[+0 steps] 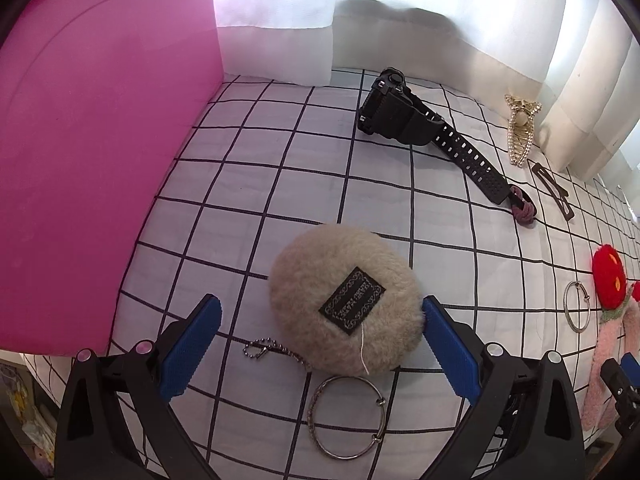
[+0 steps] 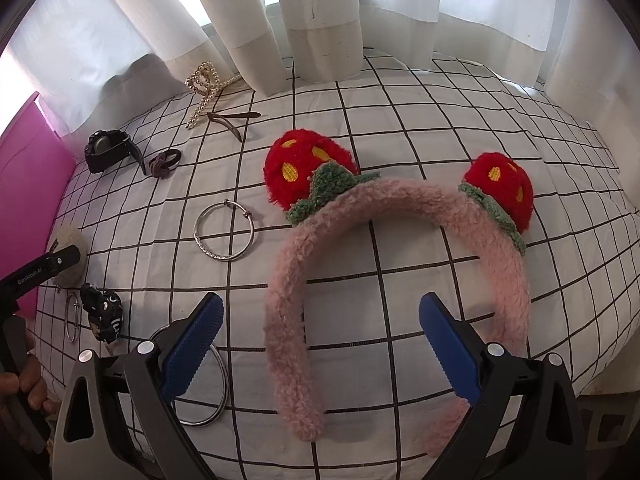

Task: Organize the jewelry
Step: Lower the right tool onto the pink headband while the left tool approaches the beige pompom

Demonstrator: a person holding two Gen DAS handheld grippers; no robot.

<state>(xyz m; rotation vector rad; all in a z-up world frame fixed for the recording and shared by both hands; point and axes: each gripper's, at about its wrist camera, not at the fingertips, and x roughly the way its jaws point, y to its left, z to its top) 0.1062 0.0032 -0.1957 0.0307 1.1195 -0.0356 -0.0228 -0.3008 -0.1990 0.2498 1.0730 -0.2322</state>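
My left gripper (image 1: 320,344) is open, its blue fingers on either side of a beige fluffy pompom keychain (image 1: 344,300) with a black label and bead chain. A silver bangle (image 1: 348,416) lies just below it. A black watch (image 1: 400,112) lies beyond. My right gripper (image 2: 320,344) is open over the left arm of a pink fuzzy headband (image 2: 400,248) with two red strawberry ears. Another silver bangle (image 2: 224,232) lies left of the headband. The left gripper (image 2: 40,272) shows at the far left of the right wrist view.
A pink box (image 1: 92,140) stands at the left. A pearl hair claw (image 1: 520,128), a dark hair clip (image 1: 554,190) and a maroon hair tie (image 1: 524,208) lie at the back. A black patterned scrunchie (image 2: 104,312) and more bangles (image 2: 216,384) lie at the front left. White curtains (image 2: 320,20) hang behind the checked cloth (image 2: 400,120).
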